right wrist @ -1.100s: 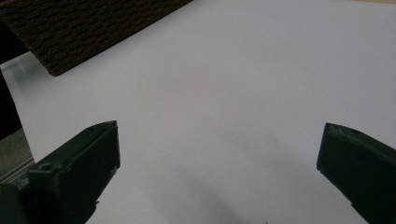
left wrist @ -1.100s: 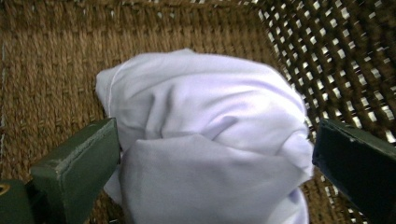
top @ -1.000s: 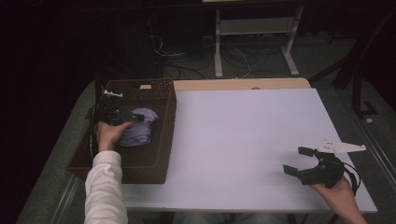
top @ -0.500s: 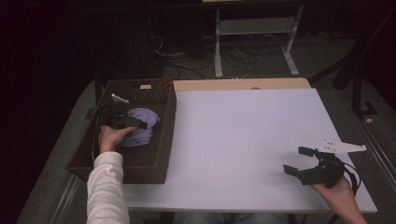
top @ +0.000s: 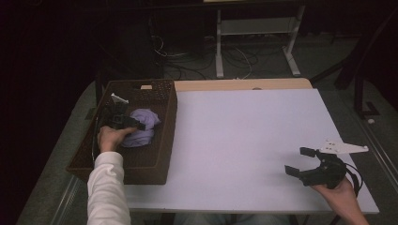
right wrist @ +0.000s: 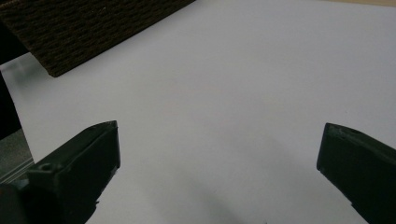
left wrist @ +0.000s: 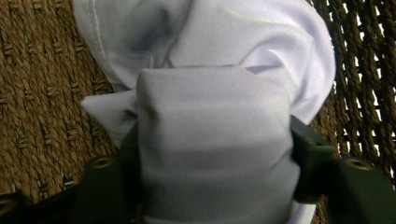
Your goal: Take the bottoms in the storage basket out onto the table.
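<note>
In the high view the left gripper (top: 123,123) sits inside the brown woven basket (top: 165,140) at the left edge of the white worktop (top: 244,136), against a bundled lilac cloth (top: 143,126) that lies on the basket floor, toward the wall nearest the worktop's middle; from up there the contact between jaws and cloth is too small to judge. The left gripper view settles it: the black jaws are clamped on a thick fold of the cloth (left wrist: 215,140), one on each side, with the fabric bulging between them and more of it bunched beyond; the woven floor (left wrist: 42,93) runs along one side and the open-weave wall (left wrist: 369,70) along the other. The right gripper (top: 296,161) rests low over the near right part of the worktop, well apart from the basket, held in a hand (top: 339,197); its own view shows the jaws spread wide with nothing but bare white surface (right wrist: 224,116) between them, and a corner of the basket's outer wall (right wrist: 88,28) farther off.
</note>
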`<state>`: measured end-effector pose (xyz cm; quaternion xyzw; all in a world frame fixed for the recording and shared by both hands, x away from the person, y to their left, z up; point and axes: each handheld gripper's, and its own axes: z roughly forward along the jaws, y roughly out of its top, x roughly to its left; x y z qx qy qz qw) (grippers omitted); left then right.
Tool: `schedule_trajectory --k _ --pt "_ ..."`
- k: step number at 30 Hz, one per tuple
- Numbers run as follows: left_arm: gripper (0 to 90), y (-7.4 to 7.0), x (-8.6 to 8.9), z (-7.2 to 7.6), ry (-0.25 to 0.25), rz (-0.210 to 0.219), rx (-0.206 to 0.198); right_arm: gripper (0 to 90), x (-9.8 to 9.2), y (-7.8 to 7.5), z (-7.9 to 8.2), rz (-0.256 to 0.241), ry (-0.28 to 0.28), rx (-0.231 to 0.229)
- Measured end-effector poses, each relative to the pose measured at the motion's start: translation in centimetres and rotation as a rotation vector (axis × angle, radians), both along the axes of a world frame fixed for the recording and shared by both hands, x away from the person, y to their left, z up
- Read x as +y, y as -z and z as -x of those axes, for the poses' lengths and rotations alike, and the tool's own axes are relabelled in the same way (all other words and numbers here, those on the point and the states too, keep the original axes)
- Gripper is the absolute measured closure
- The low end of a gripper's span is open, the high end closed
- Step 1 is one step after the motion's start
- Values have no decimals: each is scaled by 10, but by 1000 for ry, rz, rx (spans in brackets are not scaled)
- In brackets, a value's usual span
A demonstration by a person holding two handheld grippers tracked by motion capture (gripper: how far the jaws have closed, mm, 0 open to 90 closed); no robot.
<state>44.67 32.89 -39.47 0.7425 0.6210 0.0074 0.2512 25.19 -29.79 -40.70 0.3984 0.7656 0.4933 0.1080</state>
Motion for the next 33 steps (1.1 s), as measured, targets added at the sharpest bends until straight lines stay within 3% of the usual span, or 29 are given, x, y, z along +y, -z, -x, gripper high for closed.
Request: schedule_trajectory --k 6,12,18,25,33 --pt "579 -4 3 0 -35 34 8 0 0 0 0 -1 1 -1" --pt "616 -12 1 0 -34 42 -1 0 0 0 0 -2 0 -3" --pt "619 -33 0 2 -35 48 -6 0 -1 0 0 -4 2 -4" --pt "615 -60 -3 8 -6 56 -54 0 1 0 0 11 2 -11" --pt "613 -82 -11 16 38 97 -133 0 1 0 0 10 2 -10"
